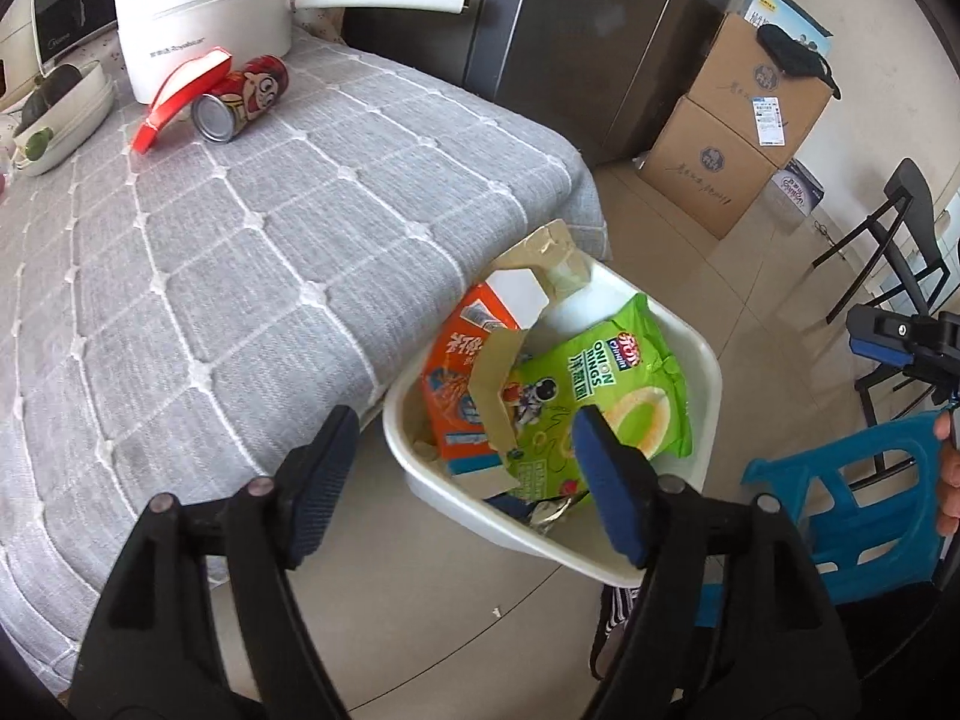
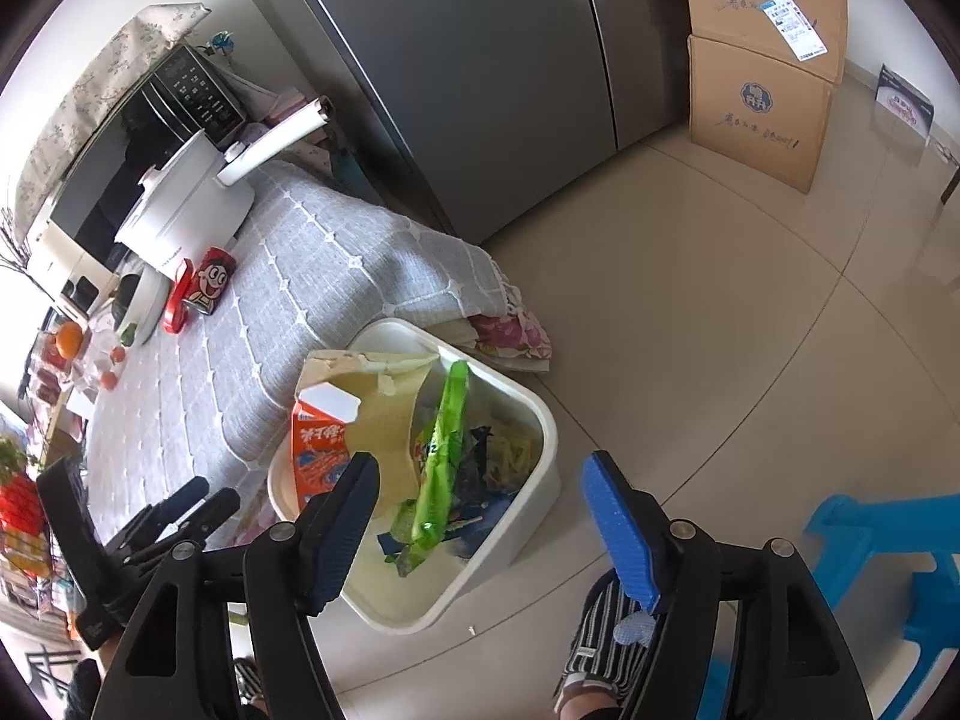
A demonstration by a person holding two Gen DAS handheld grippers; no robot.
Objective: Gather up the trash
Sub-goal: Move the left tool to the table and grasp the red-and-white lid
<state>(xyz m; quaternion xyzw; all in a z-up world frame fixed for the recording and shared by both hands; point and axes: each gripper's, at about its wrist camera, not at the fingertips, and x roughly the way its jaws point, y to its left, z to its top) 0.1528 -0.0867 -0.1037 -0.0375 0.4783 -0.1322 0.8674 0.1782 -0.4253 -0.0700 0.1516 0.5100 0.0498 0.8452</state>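
Trash fills the white bin (image 1: 690,360) that stands on the floor, tucked against the near right corner of the desk (image 1: 240,276). Above it the left hand-held gripper (image 1: 474,486) hangs with its jaws spread wide and nothing between them; its left finger is over the desk edge, its right finger over the bin. The right hand-held gripper (image 2: 480,516) is also spread wide and empty, its left finger over the near rim of the bin, its right finger over bare floor. In the bin a green snack bag (image 1: 594,396) lies on top, an orange carton (image 1: 462,360) leans against the left wall, and a torn piece of brown cardboard (image 1: 558,252) sticks up at the far end; dark wrappers lie underneath. A blue plastic stool (image 1: 840,516) stands on the floor just right of the bin. Farther off on the desk's grey checked cloth, a red can (image 1: 246,99) lies on its side, touching a red lid (image 1: 180,99) beside it. Behind them stands a white pot (image 1: 204,18) with a long handle. Beyond the desk, against a grey fridge (image 1: 588,42), two cardboard boxes (image 1: 738,126) are stacked.
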